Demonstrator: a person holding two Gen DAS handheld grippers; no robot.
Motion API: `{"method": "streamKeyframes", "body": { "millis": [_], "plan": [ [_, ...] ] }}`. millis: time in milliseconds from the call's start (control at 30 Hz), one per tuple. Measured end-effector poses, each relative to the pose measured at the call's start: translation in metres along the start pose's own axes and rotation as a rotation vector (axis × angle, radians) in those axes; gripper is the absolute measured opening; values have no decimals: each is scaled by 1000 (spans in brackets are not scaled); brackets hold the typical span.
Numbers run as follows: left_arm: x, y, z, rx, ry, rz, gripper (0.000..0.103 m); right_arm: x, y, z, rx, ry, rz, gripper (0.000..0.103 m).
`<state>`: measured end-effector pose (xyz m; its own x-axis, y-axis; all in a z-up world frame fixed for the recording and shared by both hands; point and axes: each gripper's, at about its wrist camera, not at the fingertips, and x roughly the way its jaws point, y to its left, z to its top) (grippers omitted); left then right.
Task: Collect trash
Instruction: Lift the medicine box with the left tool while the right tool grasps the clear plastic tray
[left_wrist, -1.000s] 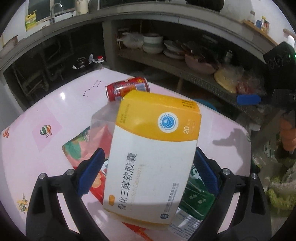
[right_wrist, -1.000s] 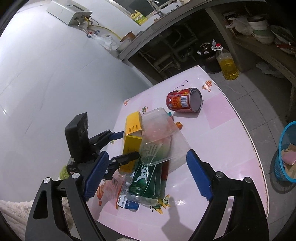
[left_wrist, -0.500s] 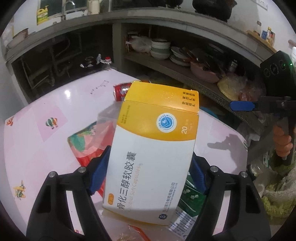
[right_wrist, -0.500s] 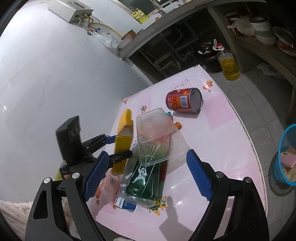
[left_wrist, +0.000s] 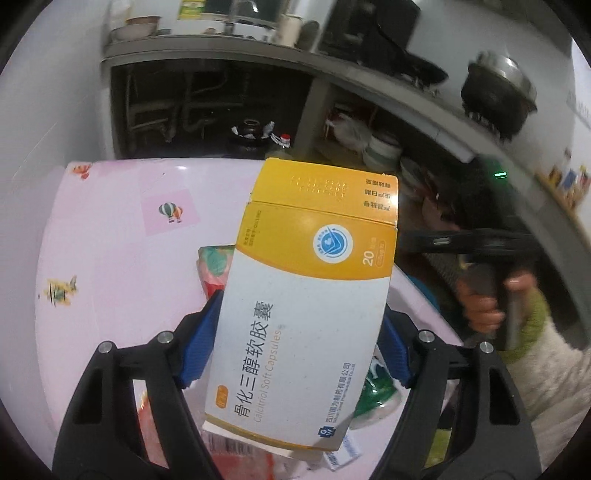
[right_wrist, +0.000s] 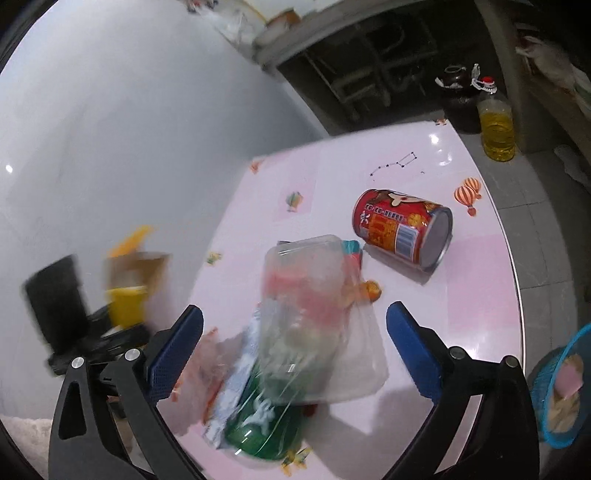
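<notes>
While left gripper (left_wrist: 299, 339) is pinching yellow-white capsule box (left_wrist: 306, 295), jaws having just closed onto its sides, box is riding clear of pink table (left_wrist: 110, 258). Right gripper (right_wrist: 295, 347), jaws just widened, empty, is hanging over clear plastic tray (right_wrist: 314, 314) and green bottle (right_wrist: 266, 424). Red can (right_wrist: 402, 230) lying at 1 o'clock. Blue basket (right_wrist: 561, 387) at 3 o'clock, likely bin.
</notes>
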<state>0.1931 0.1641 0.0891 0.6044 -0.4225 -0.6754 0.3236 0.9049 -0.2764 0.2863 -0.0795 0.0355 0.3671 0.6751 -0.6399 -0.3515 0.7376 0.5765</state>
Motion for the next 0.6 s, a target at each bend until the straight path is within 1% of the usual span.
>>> {"method": "streamKeyframes", "body": {
  "millis": [33,100,133,233,333,467,600],
  "plan": [
    [-3,0,-1,-6,-5,-3,72,13,0,7,-20,36,-12,96],
    [-10,1,-6,-26,-15,-10,72,27,0,13,-26,77,-26,97],
    [-13,1,-9,-38,-20,-18,72,38,-1,16,-24,116,-18,97],
    [-19,1,-16,-63,-27,-28,72,56,-1,22,-20,185,-11,97],
    [-24,2,-24,-73,-33,-26,72,69,6,24,-55,231,-14,96],
    [-28,1,-28,-78,-37,-12,72,83,14,24,-99,276,-56,96],
    [-28,-5,-28,-84,-42,-14,72,97,18,21,-123,329,-121,96]
  ]
}}
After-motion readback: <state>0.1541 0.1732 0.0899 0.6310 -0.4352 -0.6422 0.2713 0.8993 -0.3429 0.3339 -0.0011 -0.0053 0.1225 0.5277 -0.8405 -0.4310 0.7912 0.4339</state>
